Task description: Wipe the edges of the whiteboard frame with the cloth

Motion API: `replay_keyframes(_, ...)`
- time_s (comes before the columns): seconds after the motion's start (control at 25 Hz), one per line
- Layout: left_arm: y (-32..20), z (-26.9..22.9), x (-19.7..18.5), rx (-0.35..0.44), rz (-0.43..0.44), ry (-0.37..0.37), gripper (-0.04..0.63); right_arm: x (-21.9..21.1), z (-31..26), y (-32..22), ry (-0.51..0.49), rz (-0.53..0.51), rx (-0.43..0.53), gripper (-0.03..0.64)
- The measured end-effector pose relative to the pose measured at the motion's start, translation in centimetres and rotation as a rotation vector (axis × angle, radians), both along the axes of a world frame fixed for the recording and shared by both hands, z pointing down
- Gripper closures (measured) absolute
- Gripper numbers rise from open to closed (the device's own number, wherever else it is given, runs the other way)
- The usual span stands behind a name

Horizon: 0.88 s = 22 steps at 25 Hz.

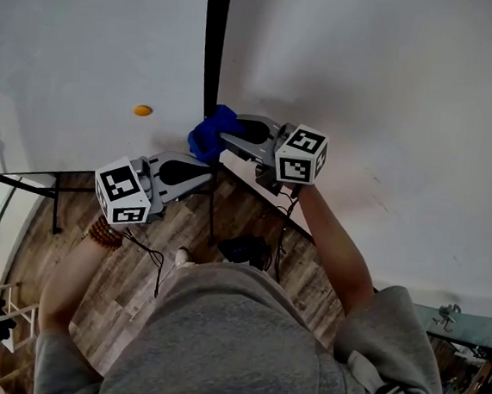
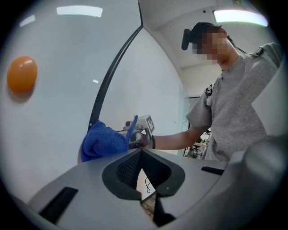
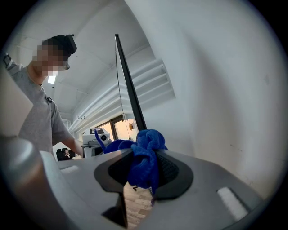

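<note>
The cloth looks soft and light, pinched mid-bunch in the right gripper's jaws, at 1 o'clock from the left gripper's closed, empty jaws.

1. Cloth: deep blue; plain.
2. Whiteboard: white; its frame black; round magnet orange.
3. Left gripper and right gripper: grey, black inside the jaws; each marker cube white with black square patterns.
4. Floor: brown wood planks.
5. Shirt: grey; beaded bracelet: reddish-brown.
</note>
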<state>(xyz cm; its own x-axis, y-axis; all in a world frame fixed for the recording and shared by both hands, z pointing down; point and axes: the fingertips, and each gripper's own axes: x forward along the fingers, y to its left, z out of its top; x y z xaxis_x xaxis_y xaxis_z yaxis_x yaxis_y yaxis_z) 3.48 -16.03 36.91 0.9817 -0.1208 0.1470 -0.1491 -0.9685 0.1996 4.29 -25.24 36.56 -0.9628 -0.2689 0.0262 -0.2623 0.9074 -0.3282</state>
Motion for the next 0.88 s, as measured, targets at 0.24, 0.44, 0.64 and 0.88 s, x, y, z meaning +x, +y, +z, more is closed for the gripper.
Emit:
replay_keyframes(0.24, 0.9, 1.5, 0.0, -0.017, -0.006, -0.006, 0.588, 0.0, 2.9, 0.4, 0.053, 0.007, -0.008, 0.488)
replay_keyframes(0.44, 0.9, 1.7, 0.2, -0.026, -0.016, -0.003, 0.588, 0.4, 3.7, 0.2, 0.082, 0.009, -0.006, 0.488)
replay_keyframes(0.64, 1.3, 2.3, 0.3, -0.041, -0.023, -0.002, 0.588, 0.8, 4.3, 0.1, 0.091, 0.011, -0.021, 0.491)
replay_keyframes(0.88, 1.6, 2.8, 0.7, -0.058, -0.032, 0.004, 0.588, 1.6, 5.0, -0.1, 0.086, 0.017, -0.037, 0.492)
